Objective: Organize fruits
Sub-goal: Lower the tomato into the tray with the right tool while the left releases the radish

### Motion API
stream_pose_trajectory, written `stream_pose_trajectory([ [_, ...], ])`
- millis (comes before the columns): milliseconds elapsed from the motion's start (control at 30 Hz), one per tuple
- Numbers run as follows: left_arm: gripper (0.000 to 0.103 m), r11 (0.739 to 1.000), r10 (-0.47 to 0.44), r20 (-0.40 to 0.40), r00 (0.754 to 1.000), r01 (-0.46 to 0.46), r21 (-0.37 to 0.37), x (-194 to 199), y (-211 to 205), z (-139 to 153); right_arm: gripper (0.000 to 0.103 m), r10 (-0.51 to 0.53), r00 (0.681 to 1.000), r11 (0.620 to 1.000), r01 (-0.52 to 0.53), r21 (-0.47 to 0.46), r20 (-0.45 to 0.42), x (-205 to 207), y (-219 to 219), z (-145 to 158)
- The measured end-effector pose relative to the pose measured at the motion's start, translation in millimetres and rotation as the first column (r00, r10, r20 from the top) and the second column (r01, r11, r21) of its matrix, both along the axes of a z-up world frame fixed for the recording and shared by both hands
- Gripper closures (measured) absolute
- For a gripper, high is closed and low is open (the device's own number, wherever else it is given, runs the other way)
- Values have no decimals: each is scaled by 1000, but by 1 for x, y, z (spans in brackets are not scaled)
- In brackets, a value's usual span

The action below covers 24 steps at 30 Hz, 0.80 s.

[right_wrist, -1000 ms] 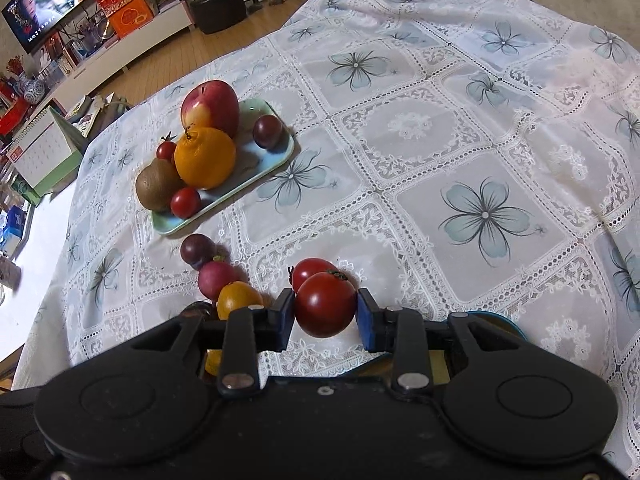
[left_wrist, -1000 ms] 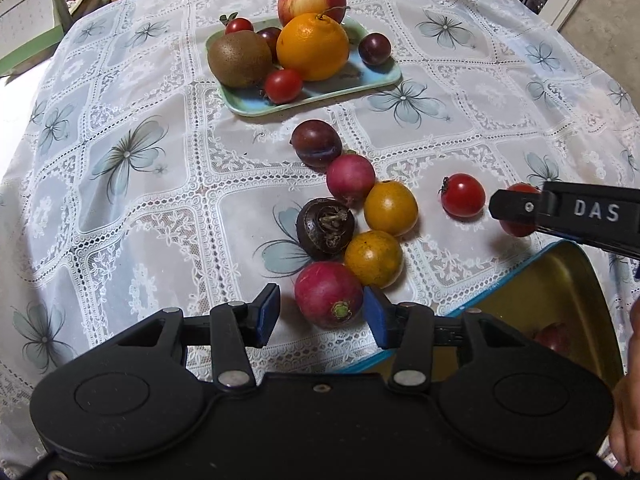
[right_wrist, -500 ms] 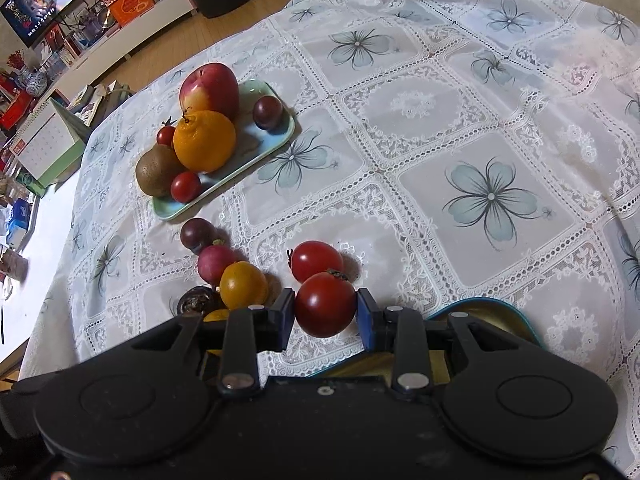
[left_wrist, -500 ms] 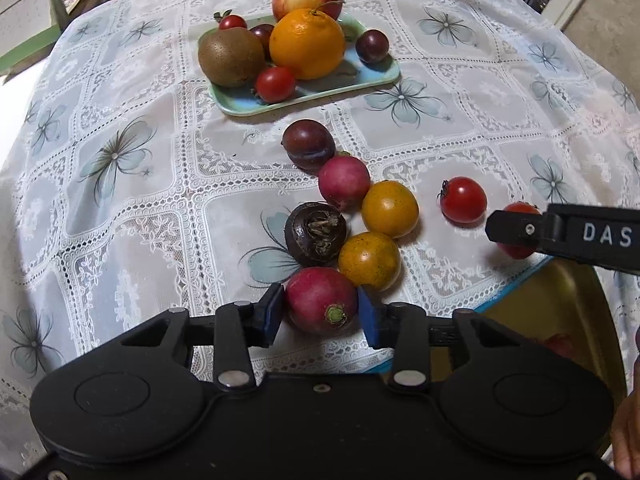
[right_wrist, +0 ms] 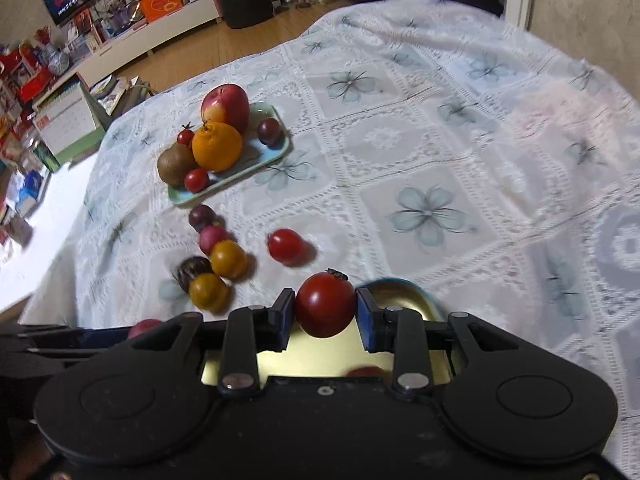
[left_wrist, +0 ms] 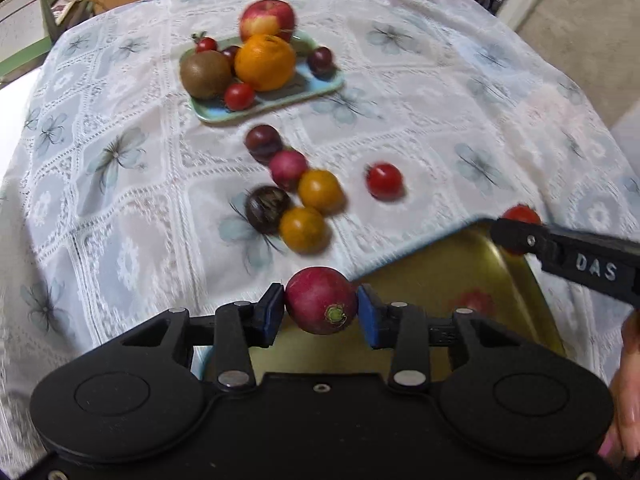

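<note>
The left gripper (left_wrist: 321, 314), open around the radish (left_wrist: 321, 300) a second ago, is now clamping it and carrying it off the cloth (left_wrist: 140, 216) over the gold tray (left_wrist: 460, 280). The right gripper (right_wrist: 325, 316) is lifting its tomato (right_wrist: 325, 305) over that tray too.

Rectangular ceramic tray (left_wrist: 320, 92) at far side of lace-covered table (left_wrist: 440, 120), carrying round apple (left_wrist: 267, 18) behind large orange (left_wrist: 265, 62), kiwi (left_wrist: 205, 74) to their left. Cluster of small round fruits (left_wrist: 296, 192) nearer, between that tray and shallow metal tray (left_wrist: 516, 280) at near edge. Lone cherry tomato (left_wrist: 384, 181) right of cluster.
</note>
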State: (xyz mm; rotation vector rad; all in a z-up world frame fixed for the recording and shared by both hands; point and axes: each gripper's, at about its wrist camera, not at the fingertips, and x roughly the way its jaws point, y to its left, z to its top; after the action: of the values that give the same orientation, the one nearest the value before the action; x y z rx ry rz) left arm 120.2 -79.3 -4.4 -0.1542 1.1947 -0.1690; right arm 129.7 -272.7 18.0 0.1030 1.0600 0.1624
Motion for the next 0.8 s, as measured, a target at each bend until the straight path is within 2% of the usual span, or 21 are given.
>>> stream_pose_trajectory([
  [100, 55, 999, -44, -25, 999, 44, -6, -17, -10, 1, 69, 24, 1000, 998, -23, -59, 15, -19, -11, 2],
  [367, 55, 993, -115, -82, 990, 116, 12, -59, -32, -10, 69, 50, 999, 997, -50, -63, 9, -57, -47, -5],
  [567, 55, 989, -135, -121, 983, 142, 51, -80, -47, -23, 69, 53, 999, 996, -53, -72, -9, -63, -50, -9],
  [700, 55, 984, -139, -129, 982, 151, 91, -90, -54, -29, 69, 110, 994, 990, -111, -91, -19, -66, -40, -11],
  [800, 55, 983, -144, -148, 979, 158, 92, -94, -55, -33, 68, 127, 992, 986, -129, -107, -26, -66, -36, -12],
])
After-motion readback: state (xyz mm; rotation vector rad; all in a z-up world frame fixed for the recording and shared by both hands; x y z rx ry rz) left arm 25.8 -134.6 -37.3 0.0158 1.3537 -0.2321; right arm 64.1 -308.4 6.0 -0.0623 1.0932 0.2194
